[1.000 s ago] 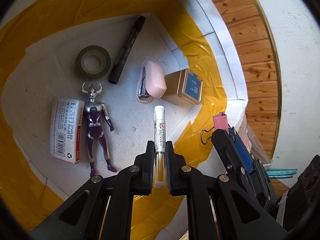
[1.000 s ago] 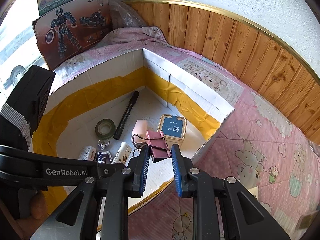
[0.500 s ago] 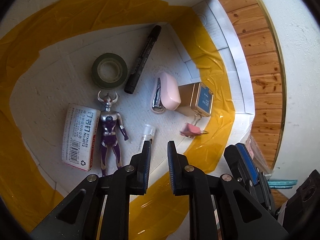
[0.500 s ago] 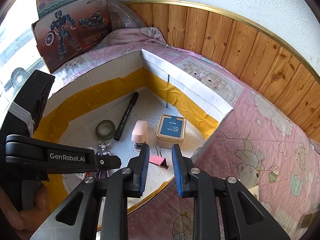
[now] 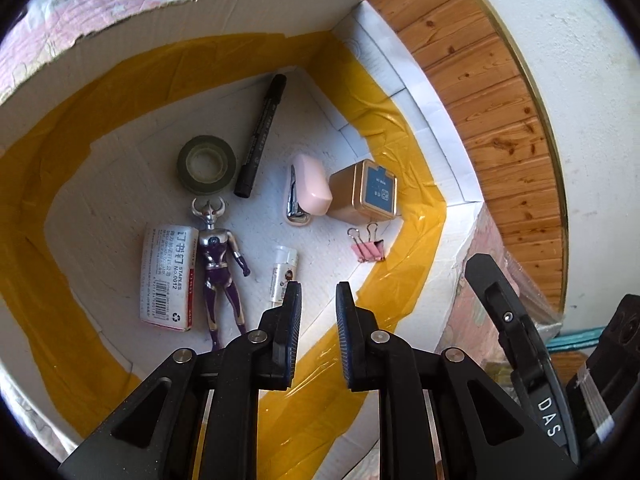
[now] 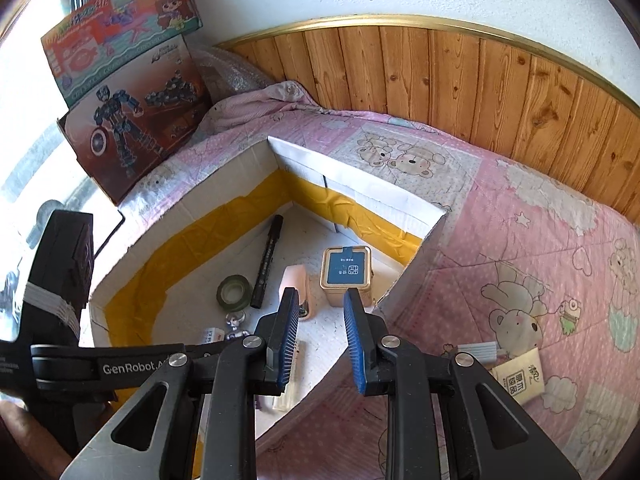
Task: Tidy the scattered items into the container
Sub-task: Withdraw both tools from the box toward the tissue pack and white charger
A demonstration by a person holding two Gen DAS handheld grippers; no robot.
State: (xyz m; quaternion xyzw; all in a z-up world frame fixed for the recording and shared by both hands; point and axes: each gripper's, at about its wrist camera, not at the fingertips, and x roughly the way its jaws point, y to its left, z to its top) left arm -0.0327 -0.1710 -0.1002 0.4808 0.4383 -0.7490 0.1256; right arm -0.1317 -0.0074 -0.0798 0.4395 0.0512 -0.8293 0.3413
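Left claw is hanging over the near part of the container, its jaws having just been opening, now a narrow gap apart with nothing between them. Below it the glue stick is lying flat beside the toy figure, with the staples box, tape roll, marker, stapler, tin and pink binder clip spread over the container floor. Any careless lowering here is risking a knock on the glue stick, which looks likely to roll.

Right claw is sitting above the container's near wall, jaws slightly parted and empty. On the bed quilt, towards its near right edge, a small packet and a pale flat item are waiting outside. Both look thin and flat, so a pinch could be catching the quilt or slipping off.
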